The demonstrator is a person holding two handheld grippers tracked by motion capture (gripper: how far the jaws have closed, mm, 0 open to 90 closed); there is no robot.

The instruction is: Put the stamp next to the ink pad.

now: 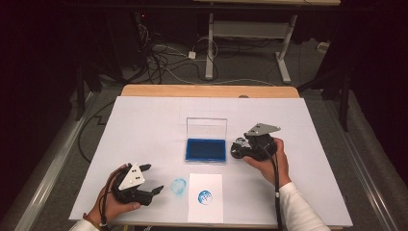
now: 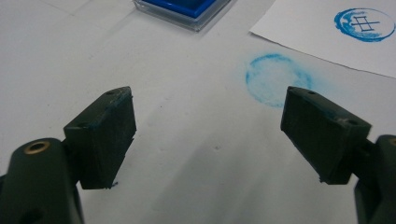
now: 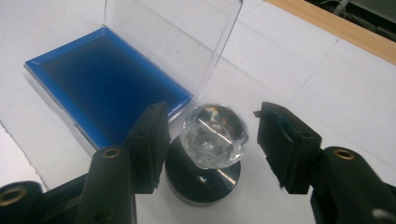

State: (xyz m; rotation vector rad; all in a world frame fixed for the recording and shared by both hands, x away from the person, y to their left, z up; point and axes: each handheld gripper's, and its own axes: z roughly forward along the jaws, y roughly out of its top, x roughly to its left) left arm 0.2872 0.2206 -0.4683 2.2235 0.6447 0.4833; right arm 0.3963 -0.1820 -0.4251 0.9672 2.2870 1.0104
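- The stamp, a black round base with a faceted clear knob on top, stands upright on the white table cover, just beside the right edge of the open ink pad.
- The right gripper straddles that knob with its tongs spread; there is a visible gap on the right side, the left pad is close to the base, and no pad seems to press on it. The stamp looks set down and let go.
- The ink pad's clear lid stands upright behind the blue cushion.
- Nearer the person lies a white paper sheet bearing a clean blue round print; left of it, a smudged blue ring sits straight on the table cover.
- The left gripper rests low by that smudge, tongs wide apart and holding nothing, with blue ink on its pads.
- Risks, as I judge them: the right tongs sit so close that drawing back crookedly could clip the knob and tip the stamp, inking the cover again; a nudge could also knock the lid shut.
- Pose: the right hand is angled toward the pad, and the left hand lies near the table's front edge.
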